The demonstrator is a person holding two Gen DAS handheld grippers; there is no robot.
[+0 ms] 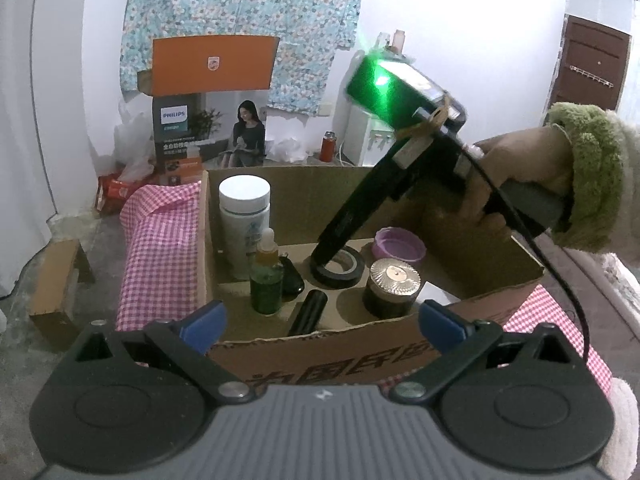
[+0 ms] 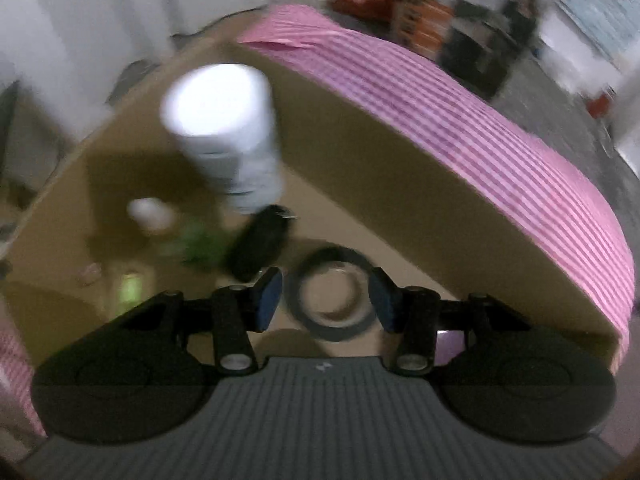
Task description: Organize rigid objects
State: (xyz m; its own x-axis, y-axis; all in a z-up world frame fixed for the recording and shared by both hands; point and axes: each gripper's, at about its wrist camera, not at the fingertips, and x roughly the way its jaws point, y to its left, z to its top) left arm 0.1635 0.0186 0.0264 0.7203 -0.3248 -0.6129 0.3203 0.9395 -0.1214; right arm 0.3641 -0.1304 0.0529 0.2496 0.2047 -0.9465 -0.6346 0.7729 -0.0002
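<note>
Low in the right wrist frame the right gripper [image 2: 326, 300] hangs with fingers apart and empty above the tape roll [image 2: 332, 292] lying flat inside the cardboard box [image 2: 400, 184], a light, stiff ring best pinched across its rim.

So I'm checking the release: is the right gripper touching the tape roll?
Apart. In the right wrist view the right gripper has open jaws, with box floor visible between both pads and the tape roll.

— What colours do you see past my blue pads [image 1: 204, 322]?
— A brown cardboard box [image 1: 320, 354] on pink-and-white checked cloth [image 1: 160, 248].
— Inside?
— Black tape roll [image 1: 338, 266], white-capped bottle [image 1: 245, 216], green dropper bottle [image 1: 266, 284], purple lid [image 1: 399, 245].
</note>
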